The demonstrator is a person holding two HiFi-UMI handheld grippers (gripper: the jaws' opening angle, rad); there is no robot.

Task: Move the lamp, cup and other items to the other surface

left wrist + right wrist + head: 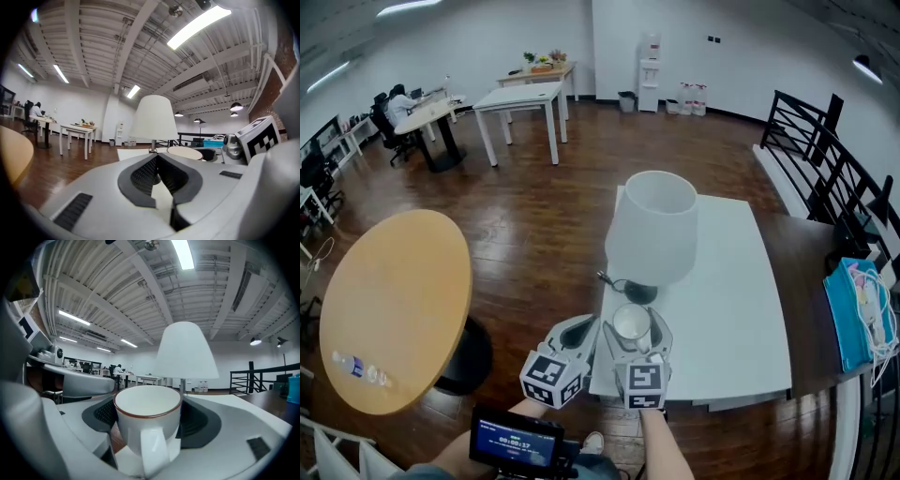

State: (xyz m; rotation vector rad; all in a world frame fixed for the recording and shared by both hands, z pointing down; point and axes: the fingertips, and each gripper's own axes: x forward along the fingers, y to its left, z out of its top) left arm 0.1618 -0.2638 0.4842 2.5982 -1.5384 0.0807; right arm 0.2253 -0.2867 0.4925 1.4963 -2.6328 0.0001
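Observation:
A white lamp (652, 225) with a wide shade stands on the white table (741, 309); its dark base (639, 292) is close behind the grippers. A white cup (632, 325) with a brown rim sits between the jaws of my right gripper (634, 330), which is shut on its sides, near the table's front left corner. In the right gripper view the cup (147, 420) fills the gap, handle toward the camera, with the lamp (186, 352) just beyond. My left gripper (581, 331) is beside it on the left, shut and holding nothing (158, 159).
A round wooden table (394, 300) stands to the left across a strip of dark wood floor. A blue bundle with cables (862, 314) lies on a dark counter at the right, by a black railing (834, 159). Desks and seated people are far back.

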